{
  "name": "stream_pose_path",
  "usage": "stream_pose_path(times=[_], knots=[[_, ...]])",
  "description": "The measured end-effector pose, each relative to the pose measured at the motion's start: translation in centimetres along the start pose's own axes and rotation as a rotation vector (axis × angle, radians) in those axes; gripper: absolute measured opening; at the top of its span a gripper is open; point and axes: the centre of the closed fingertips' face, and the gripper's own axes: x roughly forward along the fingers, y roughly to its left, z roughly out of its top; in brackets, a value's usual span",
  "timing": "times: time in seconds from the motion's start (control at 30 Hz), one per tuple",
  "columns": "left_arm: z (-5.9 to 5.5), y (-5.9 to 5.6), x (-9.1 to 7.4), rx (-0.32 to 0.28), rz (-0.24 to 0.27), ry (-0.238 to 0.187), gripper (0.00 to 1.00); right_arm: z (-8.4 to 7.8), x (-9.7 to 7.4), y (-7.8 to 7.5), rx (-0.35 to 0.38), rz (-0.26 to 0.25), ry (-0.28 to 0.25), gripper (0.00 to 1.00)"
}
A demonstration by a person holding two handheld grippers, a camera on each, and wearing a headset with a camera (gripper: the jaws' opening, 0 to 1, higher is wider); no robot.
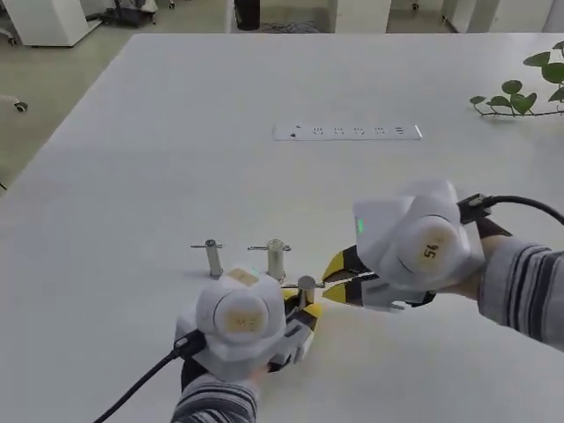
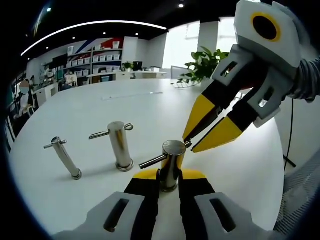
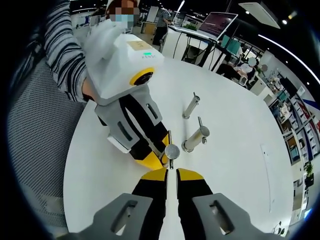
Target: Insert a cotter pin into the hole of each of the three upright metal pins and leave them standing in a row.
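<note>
On the white table, my left tongs are clamped on the near pin, rightmost of the row, and hold it upright. My right tongs pinch the cotter pin, partly through its hole. I'd push level and straight, then release gently so nothing tips.

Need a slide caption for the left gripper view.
Left gripper grips the nearest pin; right gripper holds a cotter pin through it.
</note>
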Motion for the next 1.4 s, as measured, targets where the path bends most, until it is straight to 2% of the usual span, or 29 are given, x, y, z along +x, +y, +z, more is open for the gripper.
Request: stream_pose_path(times=[0.23, 0.77, 0.9, 1.0, 1.07, 1.17, 1.4], knots=[[0.0, -0.1, 0.0, 0.002, 0.000, 0.003, 0.11, 0.8, 0.0, 0.2, 0.016, 0.006, -0.033, 0.00], [0.1, -0.1, 0.1, 0.015, 0.004, 0.013, 0.11, 0.8, 0.1, 0.3, -0.022, 0.010, -0.025, 0.00], [0.1, 0.0, 0.0, 0.012, 0.000, 0.018, 0.14, 1.2, 0.3, 0.1, 0.043, -0.002, -0.052, 0.08], [0.3, 0.4, -0.3, 0.002, -0.006, 0.025, 0.19, 1.7, 0.4, -0.1, 0.105, 0.009, -0.081, 0.10], [0.4, 0.5, -0.6, 0.009, -0.014, 0.035, 0.24, 1.8, 0.6, -0.2, 0.118, 0.014, -0.086, 0.11], [0.3, 0.5, -1.1, -0.023, -0.032, 0.048, 0.30, 2.2, 1.3, -0.1, 0.172, 0.031, -0.106, 0.10], [-0.3, 0.8, -2.5, -0.021, -0.030, 0.084, 0.36, 2.0, 2.1, 0.0, 0.228, 0.052, -0.098, 0.10]])
